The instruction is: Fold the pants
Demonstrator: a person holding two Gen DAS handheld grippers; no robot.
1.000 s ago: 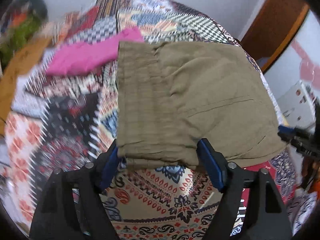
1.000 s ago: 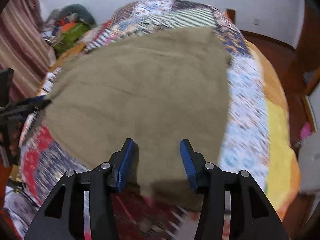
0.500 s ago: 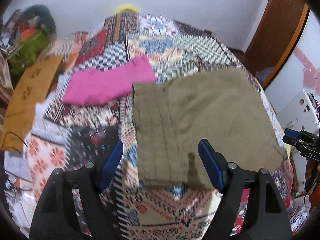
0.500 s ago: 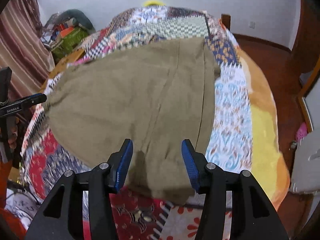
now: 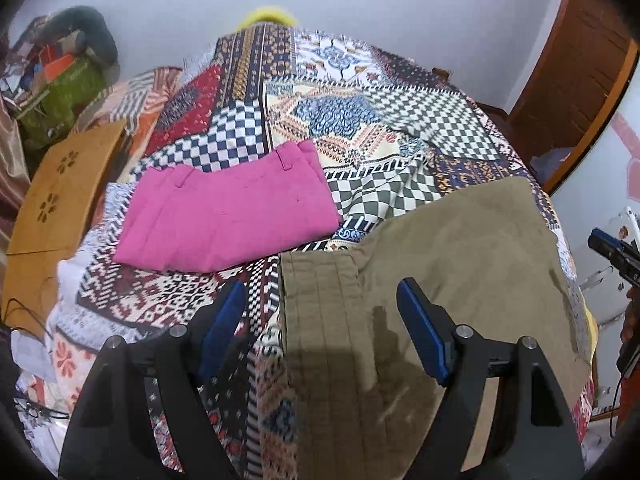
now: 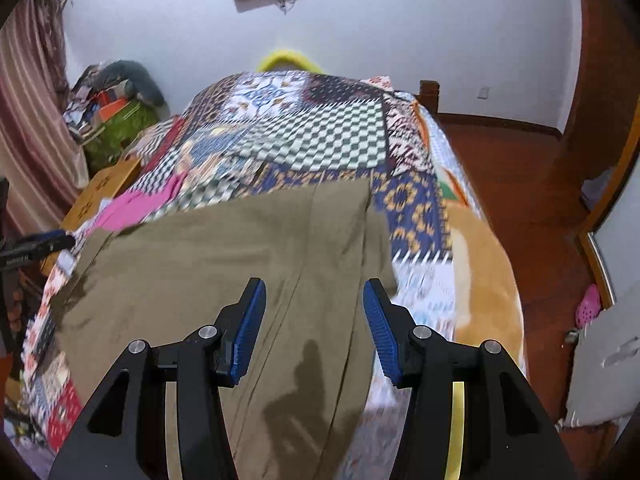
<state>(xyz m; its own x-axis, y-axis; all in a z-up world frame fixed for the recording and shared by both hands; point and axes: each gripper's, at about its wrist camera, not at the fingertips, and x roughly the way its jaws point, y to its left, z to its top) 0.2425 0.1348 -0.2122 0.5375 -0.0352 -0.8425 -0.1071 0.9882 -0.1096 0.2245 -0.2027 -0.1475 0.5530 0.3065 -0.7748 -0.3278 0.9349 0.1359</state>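
Olive-brown pants (image 5: 440,280) lie flat on the patchwork bedspread (image 5: 360,100), with the pleated waistband at their left edge in the left wrist view. They also fill the middle of the right wrist view (image 6: 240,260). My left gripper (image 5: 320,324) is open and empty above the waistband corner. My right gripper (image 6: 314,320) is open and empty above the pants' right side. The right gripper's tip shows at the far right of the left wrist view (image 5: 612,248); the left gripper's tip shows at the left of the right wrist view (image 6: 44,242).
Folded pink pants (image 5: 228,216) lie on the bed to the left of the olive pair. A wooden board (image 5: 60,188) and a pile of clutter (image 5: 60,88) stand left of the bed. Red floor (image 6: 520,200) and a door lie to the right.
Both grippers have let go of the pants and lifted up and back. The pants now lie flat on the bed, further below both grippers.
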